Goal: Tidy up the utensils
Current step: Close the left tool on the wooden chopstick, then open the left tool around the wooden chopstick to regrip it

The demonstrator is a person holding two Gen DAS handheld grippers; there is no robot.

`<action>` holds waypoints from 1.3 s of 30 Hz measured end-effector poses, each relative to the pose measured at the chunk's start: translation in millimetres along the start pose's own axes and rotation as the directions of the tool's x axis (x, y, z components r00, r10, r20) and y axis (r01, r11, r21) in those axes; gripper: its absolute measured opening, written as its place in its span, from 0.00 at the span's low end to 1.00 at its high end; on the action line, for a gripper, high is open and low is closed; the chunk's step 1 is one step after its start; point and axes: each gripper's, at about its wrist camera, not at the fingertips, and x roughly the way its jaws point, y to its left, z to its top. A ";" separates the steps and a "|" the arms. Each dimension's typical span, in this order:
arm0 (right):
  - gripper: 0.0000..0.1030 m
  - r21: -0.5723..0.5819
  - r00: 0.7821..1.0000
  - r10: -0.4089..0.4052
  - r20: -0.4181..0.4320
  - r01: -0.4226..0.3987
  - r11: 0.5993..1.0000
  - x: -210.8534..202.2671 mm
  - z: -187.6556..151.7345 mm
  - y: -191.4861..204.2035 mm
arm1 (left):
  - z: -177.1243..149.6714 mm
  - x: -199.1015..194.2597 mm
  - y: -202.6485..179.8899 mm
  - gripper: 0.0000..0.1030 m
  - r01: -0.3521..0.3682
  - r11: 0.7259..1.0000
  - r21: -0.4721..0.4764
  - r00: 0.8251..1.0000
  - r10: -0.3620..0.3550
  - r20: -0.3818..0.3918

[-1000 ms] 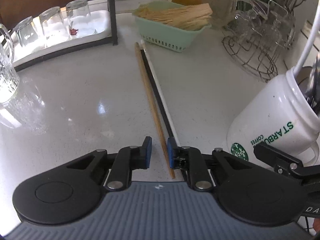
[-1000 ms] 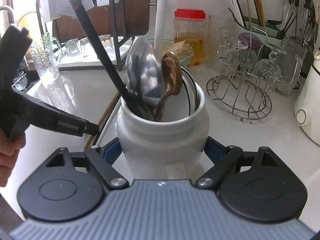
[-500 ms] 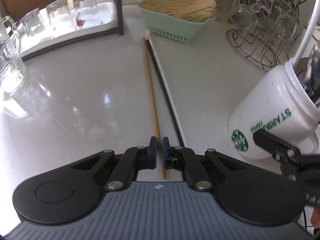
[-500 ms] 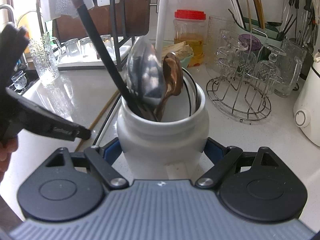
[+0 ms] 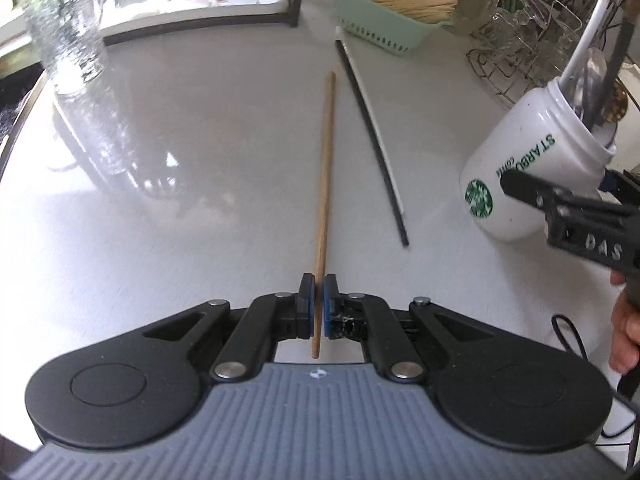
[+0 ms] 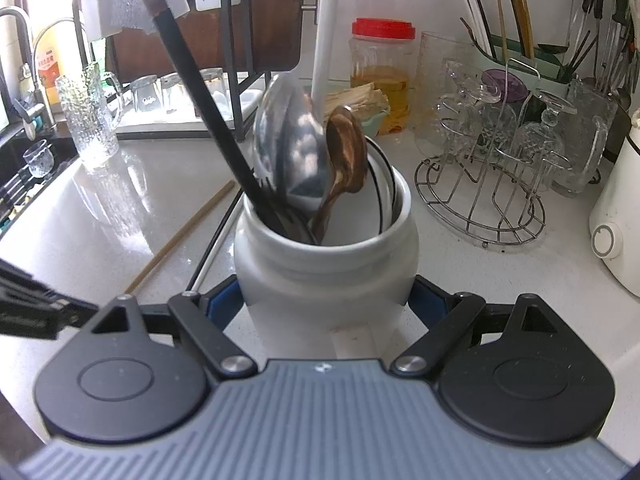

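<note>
Now, on the far left a textured glass mug (image 5: 68, 36) stands at the edge of the white counter (image 5: 180, 208). My left gripper (image 5: 319, 304) has just closed its jaws, and the blue pads clamp the near end of the wooden chopstick (image 5: 326, 160), which runs away from me over the counter. Just to its right lie the black chopstick (image 5: 374, 136) and the white chopstick (image 5: 384, 148), side by side and flat on the surface. Further right, my right gripper (image 6: 326, 300) clasps the white Starbucks jar (image 6: 326, 268) by its sides, jaws spread wide around it. A metal ladle (image 6: 290, 140) and a brown spoon (image 6: 346, 160) stand in the jar.
</note>
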 end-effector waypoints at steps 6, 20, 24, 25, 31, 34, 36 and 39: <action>0.88 0.002 1.000 -0.001 0.015 0.001 1.000 -0.7 -2.3 0.3 | -16.2 -8.5 14.2 0.05 0.001 1.000 -0.025 1.000 -0.002 -0.028; 0.88 0.004 1.000 0.004 0.022 -0.004 1.000 -0.8 -2.6 -0.1 | 8.0 -10.8 11.7 0.45 0.016 0.999 -0.028 1.000 -0.016 -0.016; 0.88 0.002 1.000 0.004 0.021 -0.004 1.000 -0.7 -2.4 -0.2 | 29.8 -1.8 5.0 0.45 0.000 1.000 0.000 1.000 0.000 0.010; 0.88 0.002 1.000 0.005 0.022 -0.005 1.000 -0.8 -2.6 -0.3 | 35.4 0.3 3.5 0.45 -0.006 1.000 0.009 1.000 0.006 0.023; 0.88 0.004 1.000 0.005 0.021 -0.005 1.000 -0.7 -2.4 -0.6 | 71.0 15.8 2.2 0.45 0.012 1.000 0.013 0.997 -0.013 0.079; 0.88 0.010 1.000 0.003 0.020 -0.003 1.000 -0.5 -2.7 -0.4 | 85.7 28.3 1.4 0.43 0.010 1.000 0.025 0.998 -0.011 0.068; 0.88 0.013 1.000 -0.001 0.019 0.001 1.000 -0.3 -2.4 0.1 | 91.6 35.4 0.9 0.43 0.014 0.999 0.036 0.998 -0.016 0.066; 0.88 0.019 1.000 -0.008 0.012 0.008 1.000 0.2 -1.0 1.1 | 101.9 47.3 -0.8 0.35 0.021 0.999 0.048 0.998 -0.024 0.054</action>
